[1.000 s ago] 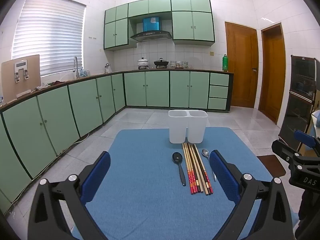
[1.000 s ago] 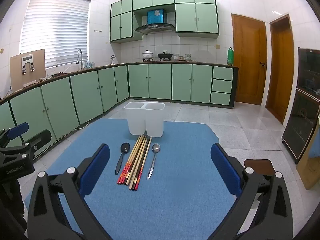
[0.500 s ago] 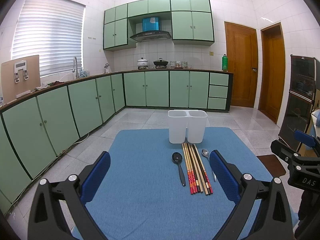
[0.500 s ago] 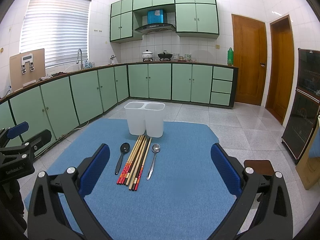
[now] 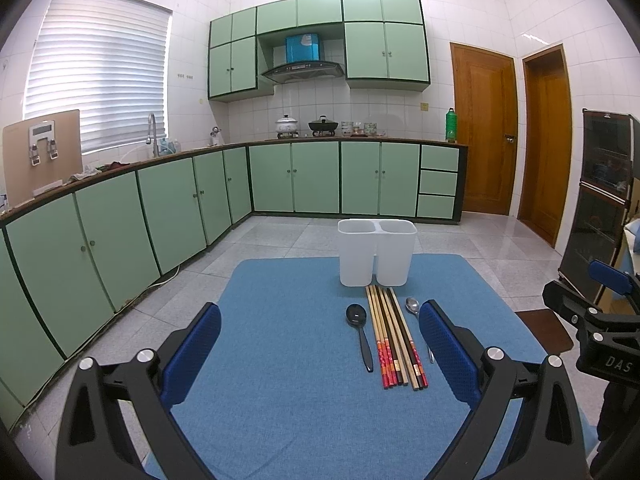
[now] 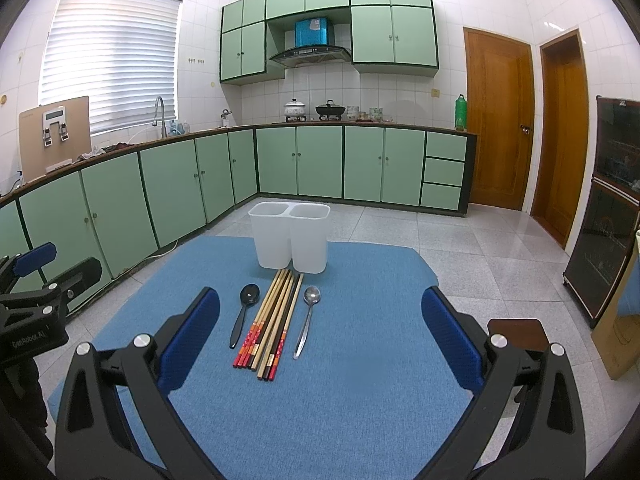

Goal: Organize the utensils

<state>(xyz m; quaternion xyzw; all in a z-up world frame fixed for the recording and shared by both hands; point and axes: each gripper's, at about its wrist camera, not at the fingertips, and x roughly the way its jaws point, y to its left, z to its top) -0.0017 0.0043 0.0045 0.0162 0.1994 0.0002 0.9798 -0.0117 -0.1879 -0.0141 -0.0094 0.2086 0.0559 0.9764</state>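
A white two-compartment holder [image 5: 376, 251] [image 6: 290, 236] stands at the far side of the blue mat [image 5: 280, 352] [image 6: 360, 344]. In front of it lie several chopsticks [image 5: 394, 336] [image 6: 272, 318] side by side, with a black spoon [image 5: 359, 330] [image 6: 244, 310] to their left and a metal spoon [image 5: 414, 307] [image 6: 308, 316] to their right. My left gripper [image 5: 320, 352] is open over the mat, its right finger covering part of the metal spoon's handle. My right gripper [image 6: 320, 344] is open too, holding nothing, with the utensils between and beyond its fingers.
Green cabinets and a counter run along the left and back walls. Two wooden doors stand at the right, a dark cabinet [image 6: 608, 208] beside them. The other gripper shows at the edge of each view. The mat's edges drop to the tiled floor.
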